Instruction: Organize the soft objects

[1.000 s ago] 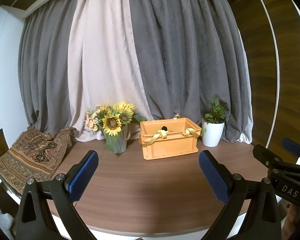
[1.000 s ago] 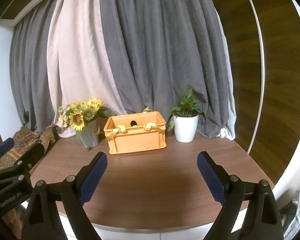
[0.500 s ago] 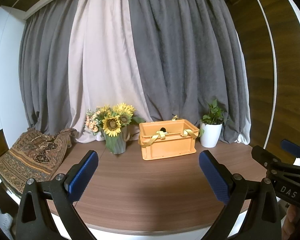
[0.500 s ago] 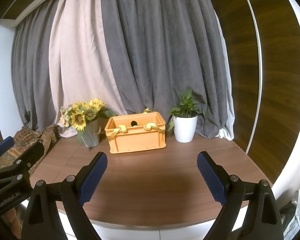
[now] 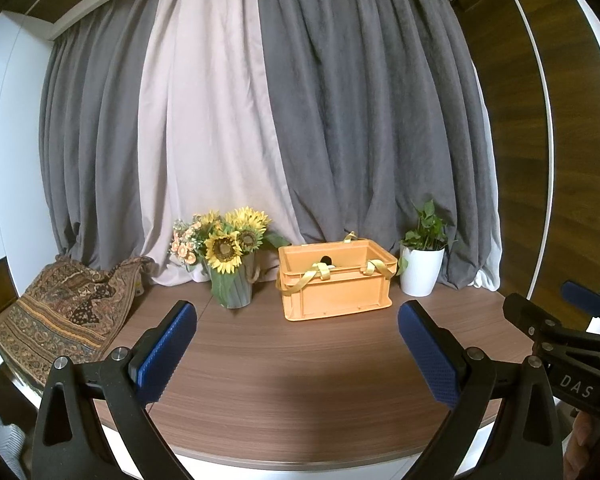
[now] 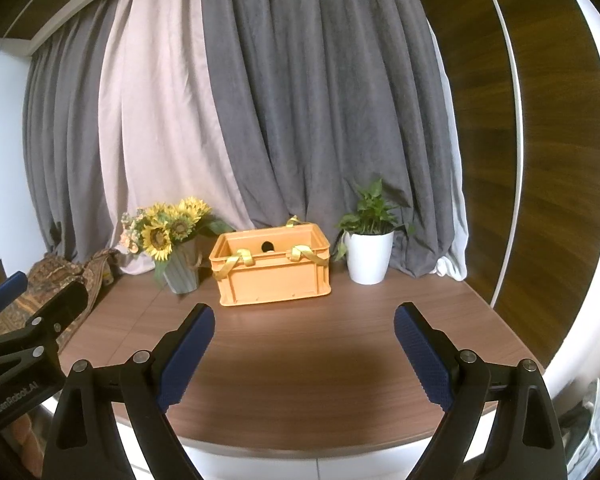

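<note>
Apparently near the end or between items: yellow straps (image 5: 315,276) draped over the orange crate (image 5: 335,285) at the back of the surface (image 5: 300,360), contents otherwise hidden. Left hand-held gripper (image 5: 296,354) and right hand-held gripper (image 6: 304,354) both spread wide, pinching nothing, well short of the crate. Possibly left to sort: patterned cloth (image 5: 60,312) heaped at the left edge.

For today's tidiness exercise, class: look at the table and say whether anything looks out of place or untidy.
Two things stand out. Yellow straps spill over the orange crate's front rim instead of lying inside. A patterned cloth lies crumpled at the table's left edge. The sunflower vase and potted plant stand upright.
</note>
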Tool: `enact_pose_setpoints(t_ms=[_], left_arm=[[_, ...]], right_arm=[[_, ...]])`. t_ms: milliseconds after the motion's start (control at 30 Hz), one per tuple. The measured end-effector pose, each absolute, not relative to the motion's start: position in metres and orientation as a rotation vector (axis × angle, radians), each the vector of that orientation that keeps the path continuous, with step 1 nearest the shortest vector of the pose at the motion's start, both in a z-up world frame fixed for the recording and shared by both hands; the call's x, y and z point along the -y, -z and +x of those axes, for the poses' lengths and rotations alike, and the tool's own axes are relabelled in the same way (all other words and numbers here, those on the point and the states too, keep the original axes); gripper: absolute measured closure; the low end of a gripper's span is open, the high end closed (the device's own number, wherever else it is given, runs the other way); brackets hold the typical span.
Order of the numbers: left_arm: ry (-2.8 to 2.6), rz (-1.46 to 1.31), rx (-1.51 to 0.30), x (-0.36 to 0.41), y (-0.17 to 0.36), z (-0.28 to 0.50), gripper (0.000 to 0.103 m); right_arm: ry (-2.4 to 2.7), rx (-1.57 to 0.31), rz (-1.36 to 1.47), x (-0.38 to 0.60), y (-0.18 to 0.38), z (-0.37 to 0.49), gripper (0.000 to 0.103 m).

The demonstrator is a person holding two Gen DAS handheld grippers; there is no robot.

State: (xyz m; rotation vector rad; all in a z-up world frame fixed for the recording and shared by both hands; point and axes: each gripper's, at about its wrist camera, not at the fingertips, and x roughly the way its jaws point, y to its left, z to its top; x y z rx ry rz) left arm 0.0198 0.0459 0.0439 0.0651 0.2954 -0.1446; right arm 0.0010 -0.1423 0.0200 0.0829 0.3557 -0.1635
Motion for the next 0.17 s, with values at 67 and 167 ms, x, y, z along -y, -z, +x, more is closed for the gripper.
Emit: enact_pose_setpoints(t_ms=[67,167], left_arm=[[0.144,0.063,-0.295,-0.0459,-0.0447,0.0200,0.000],[0.142,0.062,-0.294,-0.0434,-0.0458,0.0211,0.000]], right_arm=[[0.164,-0.356,0.084,0.1422,-0.0198,0.0008,0.011],[0.162,-0.358,0.082,0.1429,-0.0209,-0.0022,0.011]])
